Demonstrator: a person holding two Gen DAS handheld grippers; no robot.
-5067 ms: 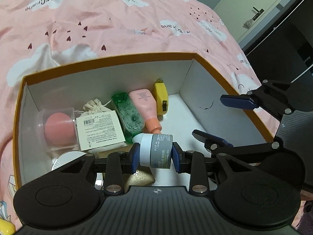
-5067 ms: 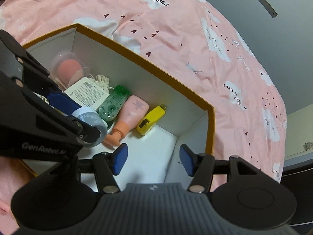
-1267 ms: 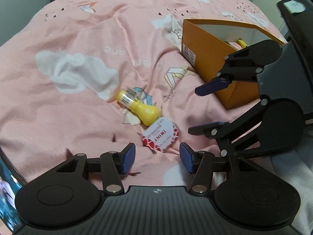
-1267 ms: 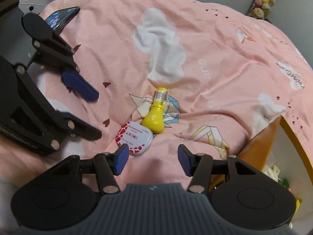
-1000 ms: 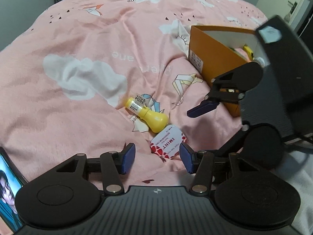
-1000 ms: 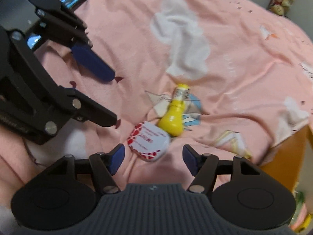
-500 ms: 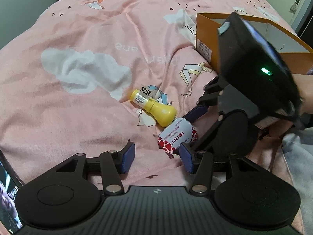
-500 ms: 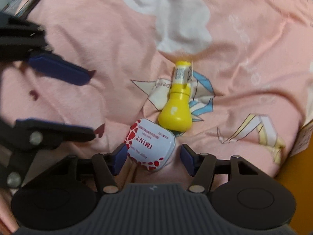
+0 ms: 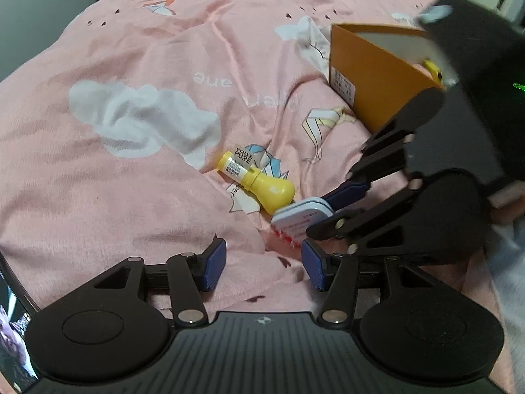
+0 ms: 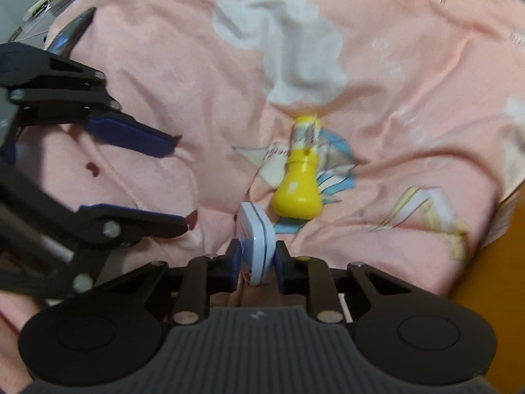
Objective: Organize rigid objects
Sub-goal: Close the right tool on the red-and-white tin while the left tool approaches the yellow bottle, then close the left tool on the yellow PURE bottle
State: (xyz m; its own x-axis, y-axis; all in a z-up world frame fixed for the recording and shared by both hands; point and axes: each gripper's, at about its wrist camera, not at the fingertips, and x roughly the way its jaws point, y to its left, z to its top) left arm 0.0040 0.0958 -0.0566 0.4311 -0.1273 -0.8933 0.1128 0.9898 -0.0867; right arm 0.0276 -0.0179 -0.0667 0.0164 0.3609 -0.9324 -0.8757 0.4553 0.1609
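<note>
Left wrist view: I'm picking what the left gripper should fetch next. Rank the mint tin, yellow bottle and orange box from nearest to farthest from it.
1. Mint tin: just ahead, right of centre, clamped in the right gripper.
2. Yellow bottle: lying beyond the tin, slightly left.
3. Orange box: far upper right.

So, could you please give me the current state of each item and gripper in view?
Right gripper: jaws just closed, shut on the tin.
Mint tin: clamped on edge, tilted up off the bedspread.
Left gripper: open, empty.
Yellow bottle: lying on its side, capped.
Orange box: open-topped.
</note>
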